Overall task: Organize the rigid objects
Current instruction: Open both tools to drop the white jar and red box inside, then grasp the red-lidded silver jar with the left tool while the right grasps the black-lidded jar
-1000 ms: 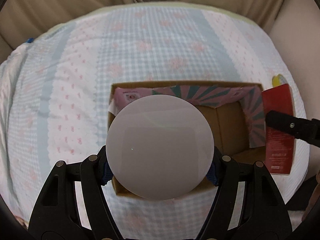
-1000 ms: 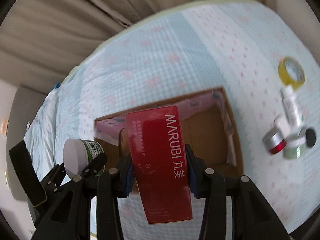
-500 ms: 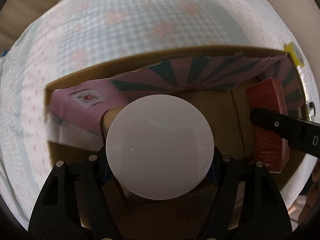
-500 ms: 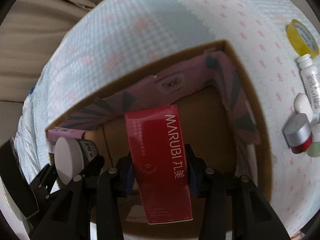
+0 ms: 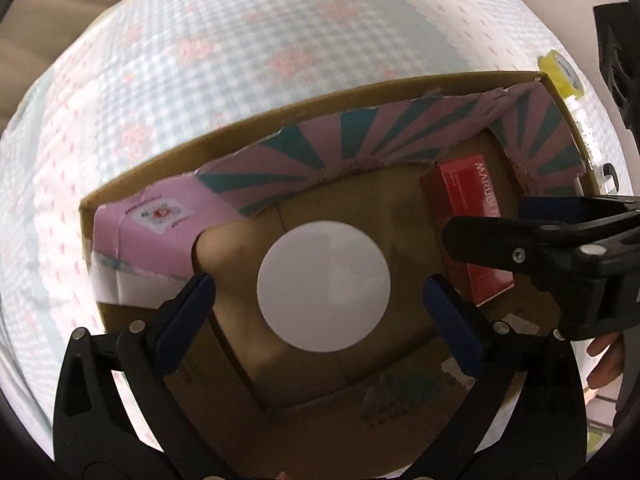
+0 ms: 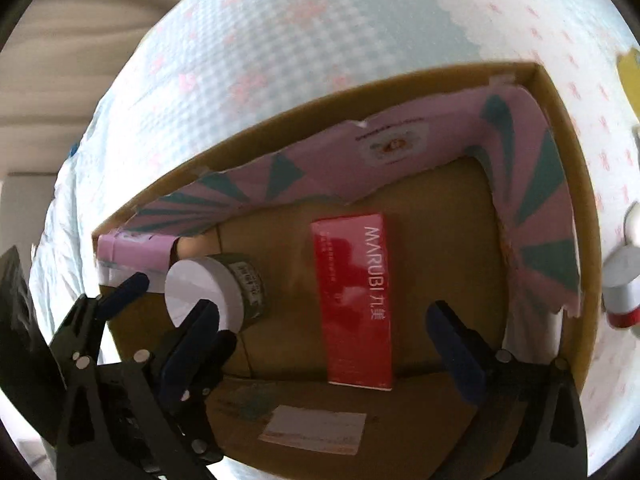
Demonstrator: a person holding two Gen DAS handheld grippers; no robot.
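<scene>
Now both tools wide, jar, red carton inside box (cardboard).

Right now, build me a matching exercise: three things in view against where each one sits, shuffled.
1. red MARUBI box
2. white-lidded jar
3. yellow tape roll

A. between the open left gripper fingers
B. outside the carton, on the bedspread
C. flat on the carton floor

Pairs: 1-C, 2-A, 3-B

The right hand-held gripper hides part of the red MARUBI box; the yellow tape roll is cut off at the right edge.
</scene>
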